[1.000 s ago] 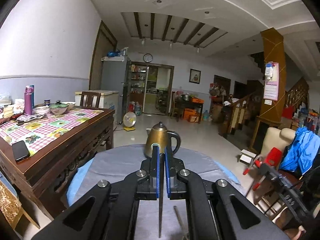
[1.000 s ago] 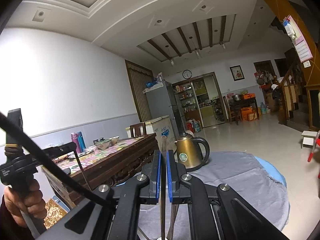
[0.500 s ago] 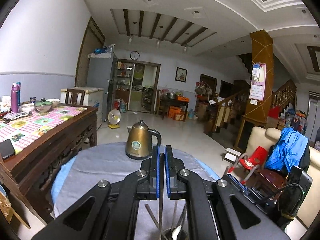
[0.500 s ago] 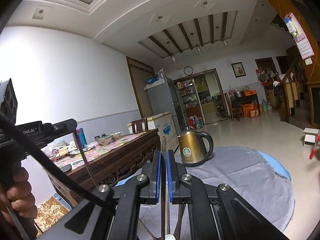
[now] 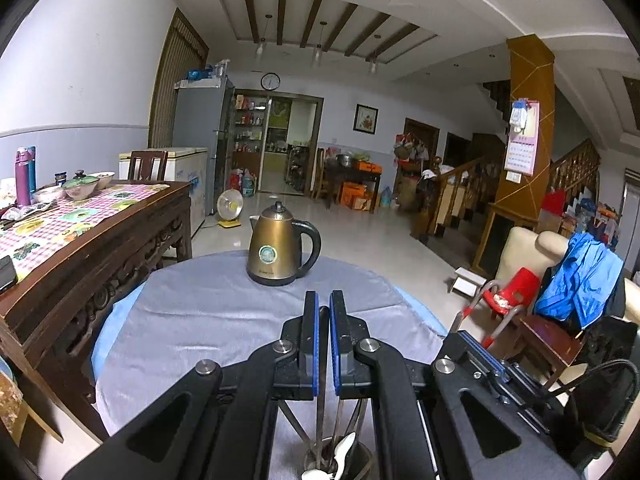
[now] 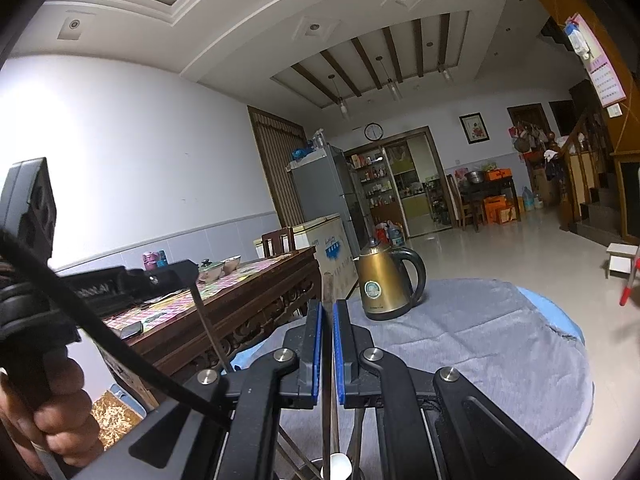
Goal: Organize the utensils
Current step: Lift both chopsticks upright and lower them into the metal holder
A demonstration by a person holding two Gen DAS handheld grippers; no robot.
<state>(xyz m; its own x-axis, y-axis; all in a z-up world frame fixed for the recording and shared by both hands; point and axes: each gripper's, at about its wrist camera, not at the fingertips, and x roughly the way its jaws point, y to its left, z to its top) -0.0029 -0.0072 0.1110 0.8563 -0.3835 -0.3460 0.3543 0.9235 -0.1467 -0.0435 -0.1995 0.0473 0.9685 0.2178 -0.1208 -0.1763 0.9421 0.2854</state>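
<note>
Left gripper (image 5: 324, 344) pinched on a thin metal utensil (image 5: 320, 420) hanging into the holder cup (image 5: 360, 458) below. Right gripper (image 6: 327, 350) likewise clamped on a wooden-looking stick (image 6: 329, 292); probably a chopstick. Cup already holds a white spoon (image 5: 345, 445) and several others, so most sorting looks done; these two need releasing. Cup is cut off at the frame edge. Kettle (image 5: 280, 250) stands well apart.

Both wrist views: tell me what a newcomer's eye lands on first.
The brass-coloured kettle stands alone at the far side of the round table under its grey cloth. Nearer, each gripper is shut on a thin utensil: the left gripper and right gripper, both above a holder crowded with cutlery and a white spoon.
</note>
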